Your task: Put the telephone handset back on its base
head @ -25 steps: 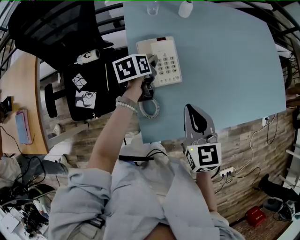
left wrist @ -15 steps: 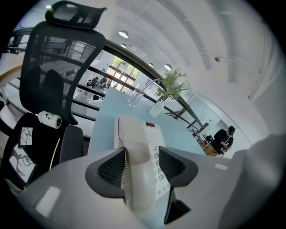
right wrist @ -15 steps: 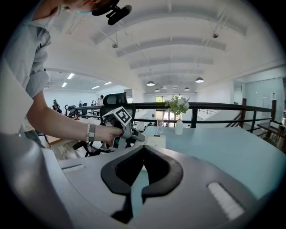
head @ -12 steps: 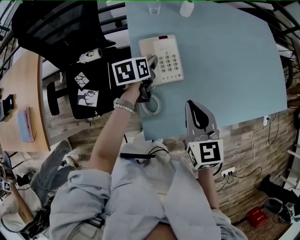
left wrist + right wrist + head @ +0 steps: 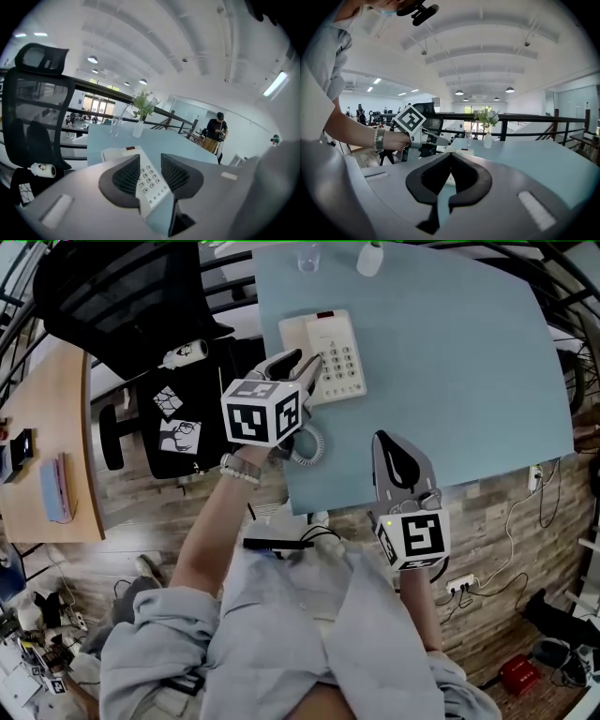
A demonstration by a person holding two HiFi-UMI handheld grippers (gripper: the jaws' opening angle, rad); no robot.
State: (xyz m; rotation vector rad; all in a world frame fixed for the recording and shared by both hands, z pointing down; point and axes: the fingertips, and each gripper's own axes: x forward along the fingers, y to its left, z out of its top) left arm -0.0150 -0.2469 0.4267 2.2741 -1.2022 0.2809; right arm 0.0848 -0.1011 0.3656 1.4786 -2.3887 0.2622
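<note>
Two grippers to mind, but only one with work to do. Find the left gripper up over the near left corner of the cream plastic push-button telephone base, jaws closing with nothing between them, only the grey number keys showing through the gap. Look for the long cream telephone handset along the left side of that base: seems to lie there already, near end hidden behind the gripper, so hard to say if sitting all the way down. Probably time for a last check, then. Lift straight up and back, slowly, without bumping the base or sliding it on the pale blue table top. Stay clear of the curly grey cord bunched at the near table edge, close by the gripper, to avoid tugging the handset off again. On seeing one end tipped up, press down softly with closed tips, never hard. Leave the right gripper resting over the near edge of the table, well apart from the phone, jaws shut together on nothing.
</note>
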